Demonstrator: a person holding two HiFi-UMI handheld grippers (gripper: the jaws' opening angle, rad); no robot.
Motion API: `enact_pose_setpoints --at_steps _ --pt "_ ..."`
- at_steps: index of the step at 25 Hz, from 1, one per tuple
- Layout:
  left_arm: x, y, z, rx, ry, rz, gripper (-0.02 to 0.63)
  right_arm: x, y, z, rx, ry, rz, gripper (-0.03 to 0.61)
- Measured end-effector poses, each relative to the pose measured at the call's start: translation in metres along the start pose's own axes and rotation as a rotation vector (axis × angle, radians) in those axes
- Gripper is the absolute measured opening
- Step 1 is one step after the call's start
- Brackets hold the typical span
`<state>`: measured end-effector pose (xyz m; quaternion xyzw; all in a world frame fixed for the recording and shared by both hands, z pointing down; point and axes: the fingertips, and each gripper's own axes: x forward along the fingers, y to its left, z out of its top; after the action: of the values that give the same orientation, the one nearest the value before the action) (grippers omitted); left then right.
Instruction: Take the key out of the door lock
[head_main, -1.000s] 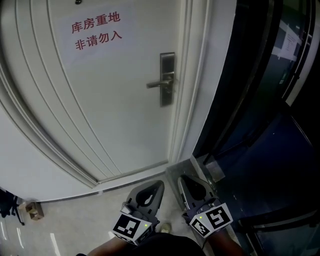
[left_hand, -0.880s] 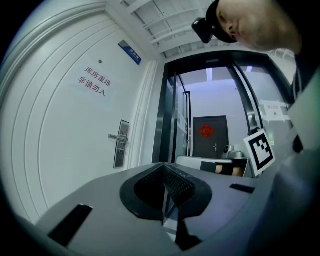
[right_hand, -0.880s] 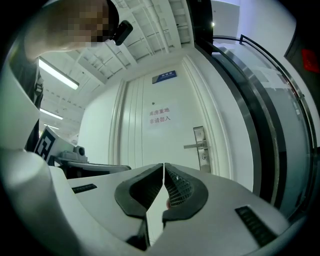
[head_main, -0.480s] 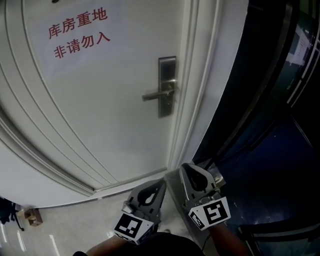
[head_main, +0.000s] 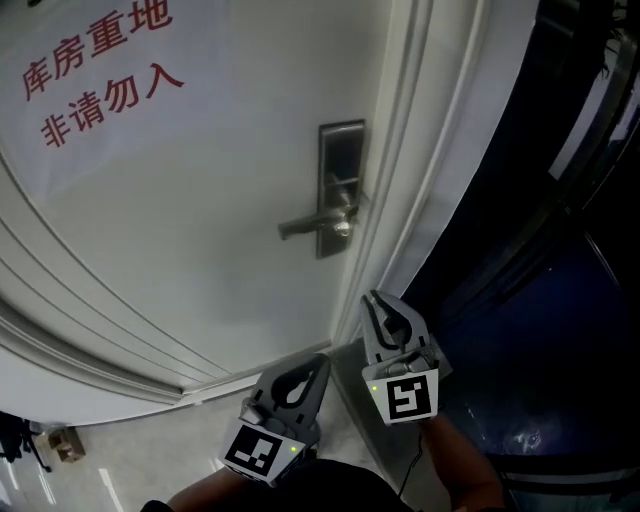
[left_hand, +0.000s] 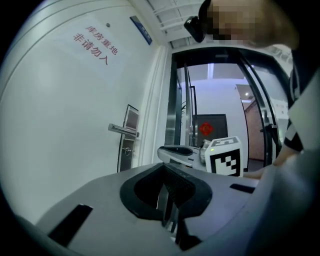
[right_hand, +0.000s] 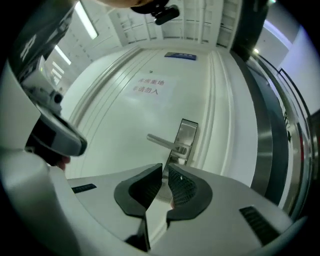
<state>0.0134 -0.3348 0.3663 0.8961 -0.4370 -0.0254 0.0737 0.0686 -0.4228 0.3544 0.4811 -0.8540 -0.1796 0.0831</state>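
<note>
The steel lock plate (head_main: 340, 185) with its lever handle (head_main: 312, 224) sits on the white door (head_main: 200, 230). In the left gripper view a small key (left_hand: 128, 150) seems to stick out of the lock plate (left_hand: 131, 131) just under the handle (left_hand: 122, 130). My right gripper (head_main: 378, 301) is raised, shut and empty, its tips well below the plate, pointing up at it. The right gripper view shows the lock plate (right_hand: 185, 138) straight ahead beyond the right gripper (right_hand: 165, 171). My left gripper (head_main: 315, 362) hangs lower, shut and empty.
The white door frame (head_main: 420, 170) runs right of the lock. Dark glass panels (head_main: 560, 250) stand further right. Red Chinese lettering (head_main: 95, 85) is on the door. A small box (head_main: 62, 440) lies on the floor at lower left.
My right gripper has risen toward the lock plate, and the door and lock have come nearer in the head view. The left gripper has stayed low.
</note>
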Motion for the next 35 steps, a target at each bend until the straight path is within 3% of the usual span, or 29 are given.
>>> enact_pose_setpoints --at_steps 3,8,13,24,29,35 --pt "0.008 0.021 -0.003 -0.001 0.016 0.017 0.006 0.033 -0.013 -0.011 -0.224 -0.006 -0.061 0.022" --pt "0.012 0.049 -0.010 0.005 0.038 0.046 0.006 0.079 -0.017 -0.025 -0.598 -0.024 -0.109 0.085" --pt "0.015 0.066 -0.016 0.000 0.052 0.060 0.006 0.112 -0.017 -0.047 -0.857 -0.006 -0.124 0.103" --pt "0.024 0.081 -0.020 -0.020 0.069 0.053 0.006 0.147 -0.015 -0.052 -1.046 -0.032 -0.160 0.101" --pt "0.025 0.087 -0.022 -0.027 0.074 0.062 0.006 0.153 -0.018 -0.050 -1.096 -0.048 -0.181 0.040" --pt "0.028 0.088 -0.024 -0.031 0.076 0.061 0.006 0.153 -0.017 -0.051 -1.155 -0.060 -0.179 0.034"
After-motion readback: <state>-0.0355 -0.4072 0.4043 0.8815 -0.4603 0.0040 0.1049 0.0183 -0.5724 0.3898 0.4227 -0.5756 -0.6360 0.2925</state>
